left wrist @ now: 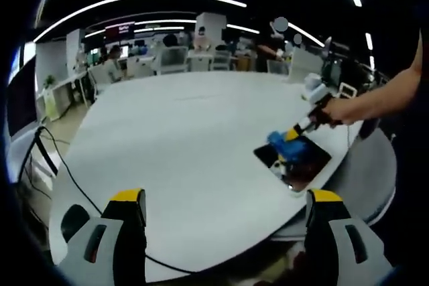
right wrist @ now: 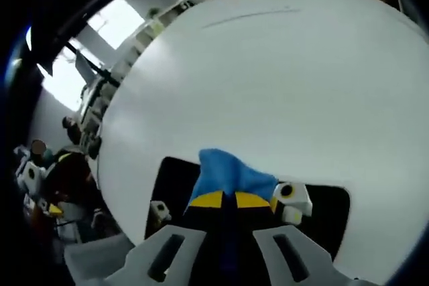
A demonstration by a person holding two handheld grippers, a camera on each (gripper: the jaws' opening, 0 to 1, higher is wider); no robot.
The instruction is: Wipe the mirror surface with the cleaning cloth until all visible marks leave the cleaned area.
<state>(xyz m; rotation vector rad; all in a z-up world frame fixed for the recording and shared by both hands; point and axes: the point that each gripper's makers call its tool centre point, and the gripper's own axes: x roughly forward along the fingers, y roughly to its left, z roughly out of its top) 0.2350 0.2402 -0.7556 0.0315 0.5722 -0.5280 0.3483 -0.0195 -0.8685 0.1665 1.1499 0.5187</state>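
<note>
While my left claw (left wrist: 224,209) just hangs over the near edge of the big white round table (left wrist: 188,132) with its yellow-tipped jaws spread wide and nothing between them; a black cable (left wrist: 67,169) trails across the table's left side; further right my right claw (right wrist: 233,200) is pinched tight on the crumpled blue cleaning cloth (right wrist: 228,173), pressing it onto the dark rectangular white-framed mirror (right wrist: 171,185) lying flat near the table's right edge.

Grey left tool (left wrist: 226,216) jaws, yellow-tipped with slots.
</note>
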